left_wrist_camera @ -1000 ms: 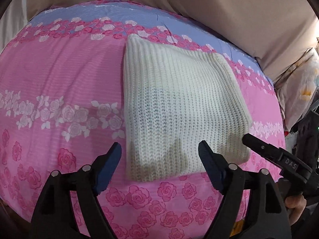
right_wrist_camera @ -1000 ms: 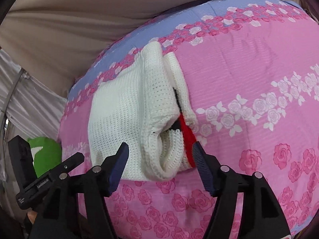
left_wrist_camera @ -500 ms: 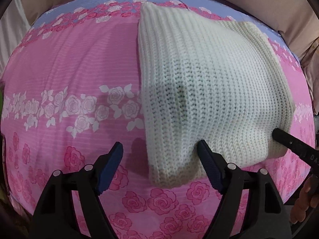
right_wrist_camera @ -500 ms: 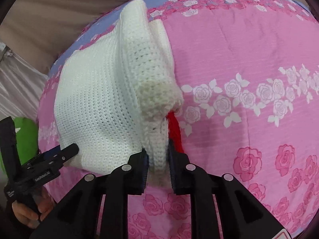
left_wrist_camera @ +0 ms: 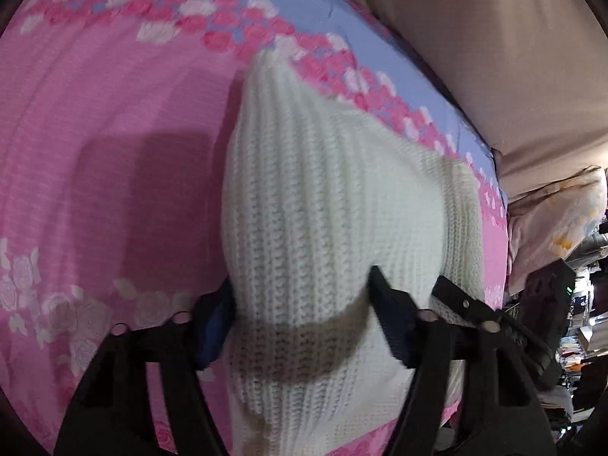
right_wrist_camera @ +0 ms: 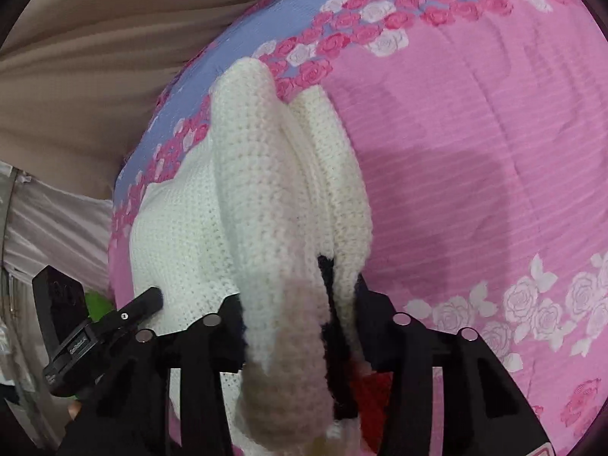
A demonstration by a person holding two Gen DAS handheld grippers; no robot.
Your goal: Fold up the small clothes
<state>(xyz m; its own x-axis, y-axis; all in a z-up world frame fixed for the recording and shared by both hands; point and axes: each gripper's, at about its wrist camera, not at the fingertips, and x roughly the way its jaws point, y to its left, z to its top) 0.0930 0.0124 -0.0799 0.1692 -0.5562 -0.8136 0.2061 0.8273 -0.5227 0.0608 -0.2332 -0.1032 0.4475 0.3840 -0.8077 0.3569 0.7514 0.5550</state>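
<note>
A cream knit sweater (left_wrist_camera: 323, 190) lies folded on the bed, and its near edge is bunched up between both grippers. My left gripper (left_wrist_camera: 304, 323) is closing on the near left part, and the knit fills the gap between its blue pads. In the right wrist view the sweater (right_wrist_camera: 258, 174) shows its layered side, with a black (right_wrist_camera: 326, 277) and red (right_wrist_camera: 374, 387) patch inside. My right gripper (right_wrist_camera: 300, 315) holds a thick fold of those layers, its jaws easing open a little. A finger (right_wrist_camera: 146, 300) of the left gripper touches the knit at the left.
The pink rose-print sheet (left_wrist_camera: 95, 152) with a blue band covers the bed. A beige curtain (left_wrist_camera: 494, 57) hangs behind it. A floral pillow (left_wrist_camera: 551, 220) and dark clutter sit off the bed's right side. Something green (right_wrist_camera: 97, 302) lies past the bed's edge.
Both grippers moved forward and down onto the sweater's near edge. Their jaws went from wide open to pinching the knit, which now bulges up between them.
</note>
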